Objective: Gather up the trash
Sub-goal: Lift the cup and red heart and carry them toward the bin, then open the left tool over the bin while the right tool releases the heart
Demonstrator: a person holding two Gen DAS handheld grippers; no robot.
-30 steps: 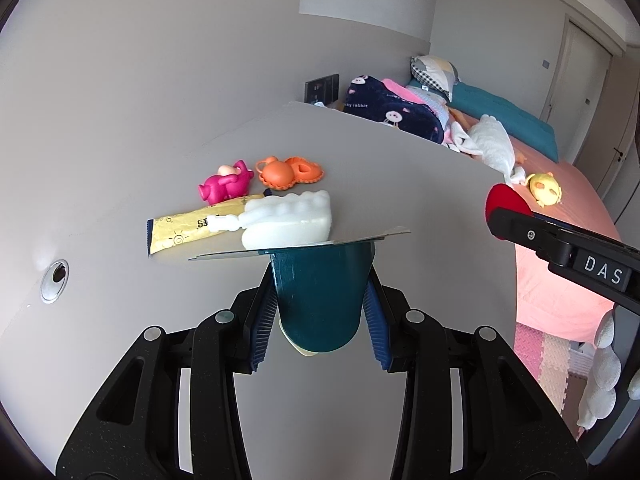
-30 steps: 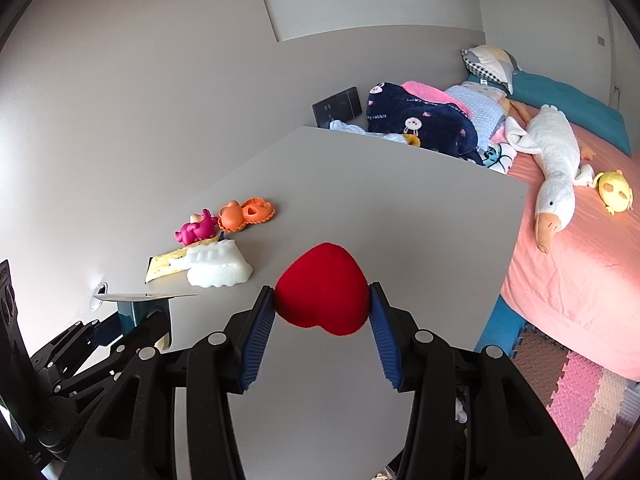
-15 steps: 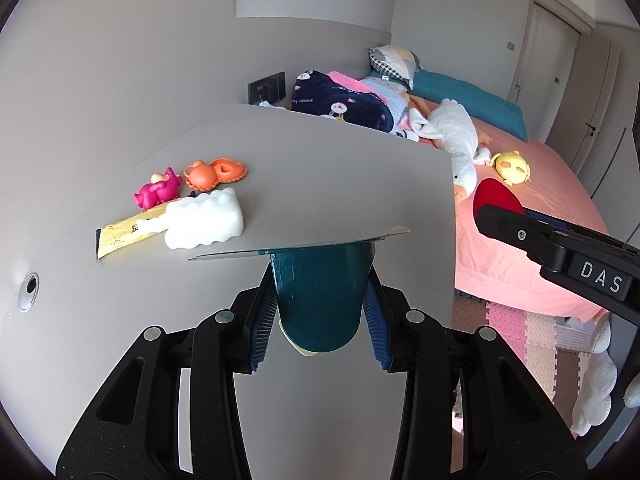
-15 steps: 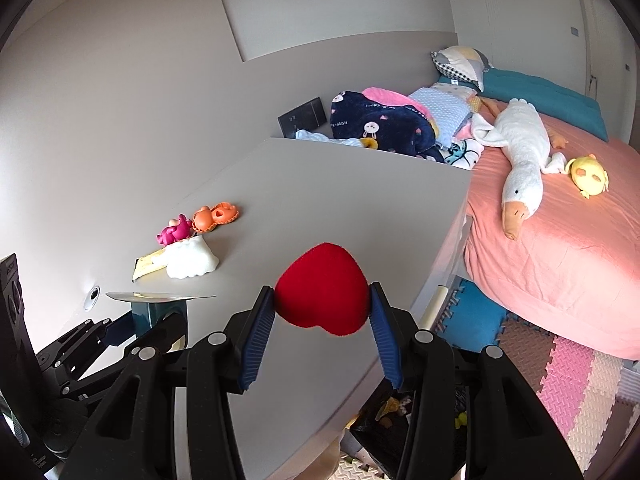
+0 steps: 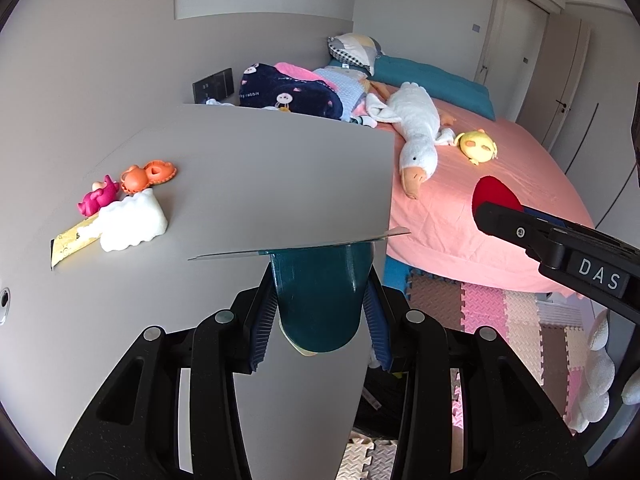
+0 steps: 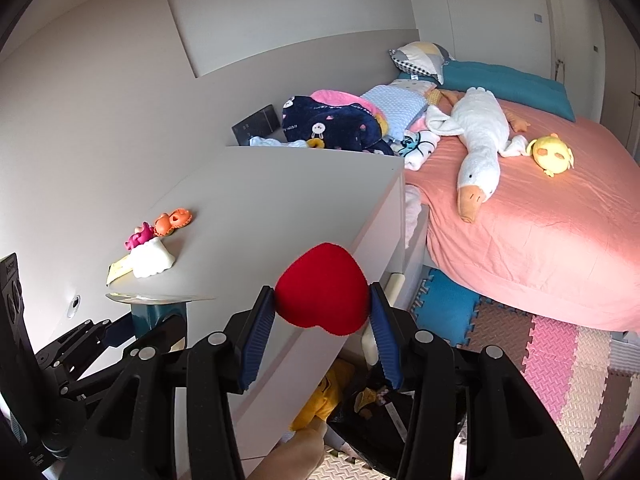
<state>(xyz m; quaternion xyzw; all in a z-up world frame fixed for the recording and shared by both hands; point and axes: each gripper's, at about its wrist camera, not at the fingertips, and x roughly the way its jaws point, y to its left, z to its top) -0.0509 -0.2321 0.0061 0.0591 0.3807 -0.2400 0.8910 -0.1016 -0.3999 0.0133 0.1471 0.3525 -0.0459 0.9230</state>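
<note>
1. Grip first: my left gripper (image 5: 320,300) is clamped on a teal cup (image 5: 320,292) with a peeled foil lid (image 5: 300,246) sticking out flat; my right gripper (image 6: 322,316) is clamped on a red heart-shaped plush (image 6: 322,294); both pieces are held out over the front edge of the grey table (image 5: 260,168).
2. The cup tapers and looks slick, so I judge it could slide out of the ribbed pads if I tilt further; anything left inside might then spill onto the tabletop.
3. The foil lid is thin and springy; it could catch on the table edge or the bin rim and twist the cup loose.
4. The black trash bag (image 6: 368,404) sits low beside the table, partly hidden under my right gripper; releasing too early would drop things onto the foam floor mat (image 6: 552,360) instead.
5. The white cloud-shaped sponge (image 5: 130,220), yellow wrapper (image 5: 68,240) and the pink toy (image 5: 98,200) and orange toy (image 5: 148,172) lie well back on the table; I may overlook them.
</note>
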